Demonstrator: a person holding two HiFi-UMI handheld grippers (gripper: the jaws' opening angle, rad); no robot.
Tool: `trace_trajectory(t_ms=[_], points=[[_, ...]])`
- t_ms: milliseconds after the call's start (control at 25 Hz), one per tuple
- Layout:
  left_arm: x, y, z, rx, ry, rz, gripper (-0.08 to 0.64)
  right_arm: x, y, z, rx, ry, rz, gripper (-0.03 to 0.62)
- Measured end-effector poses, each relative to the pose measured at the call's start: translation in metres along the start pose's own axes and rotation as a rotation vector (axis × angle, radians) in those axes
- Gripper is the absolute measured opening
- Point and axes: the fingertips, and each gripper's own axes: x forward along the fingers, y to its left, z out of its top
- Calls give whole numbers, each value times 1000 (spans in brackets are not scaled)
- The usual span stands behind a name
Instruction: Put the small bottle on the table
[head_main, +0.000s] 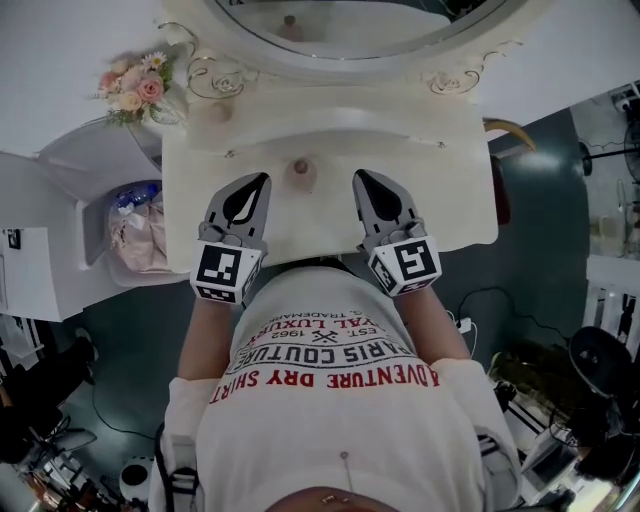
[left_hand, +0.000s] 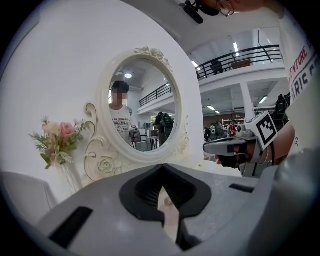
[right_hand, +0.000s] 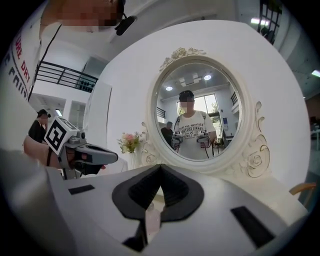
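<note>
White dressing table (head_main: 440, 190) below my head camera: the small bottle (head_main: 300, 172) stands on it between my left gripper (head_main: 262, 184) and right gripper (head_main: 360, 178), touching neither. Left gripper view: jaws pressed together, gripping nothing, oval mirror (left_hand: 145, 105) ahead. Right gripper view: jaws likewise together, empty, flowers (right_hand: 130, 141) beyond.

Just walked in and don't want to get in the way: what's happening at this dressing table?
A person stands at a white dressing table with a gripper in each hand. The left gripper and the right gripper are both shut and empty, held over the table's front. A small bottle stands on the table between them, and neither gripper touches it. So the bottle looks already set down.
</note>
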Motion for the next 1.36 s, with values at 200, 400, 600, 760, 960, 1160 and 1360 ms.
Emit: trace_trajectory(t_ms=[200, 400, 600, 760, 960, 1160, 1360], points=[[-11, 9, 13, 34, -23, 30, 8, -1, 3, 13, -22, -17, -6, -2], [-12, 12, 22, 56, -41, 46, 8, 4, 4, 19, -34, -10, 2, -2], [-9, 17, 18, 49, -50, 37, 8, 8, 5, 20, -46, -3, 7, -2], [-7, 21, 20, 53, -52, 51, 8, 12, 3, 19, -38, 3, -15, -2], [-6, 24, 20, 55, -44, 42, 8, 16, 6, 20, -43, 3, -12, -2], [-3, 24, 21, 58, -48, 40, 8, 18, 7, 20, -48, -7, -8, -2], [-2, 24, 24, 57, -53, 46, 9, 17, 5, 21, -56, -8, -11, -2]])
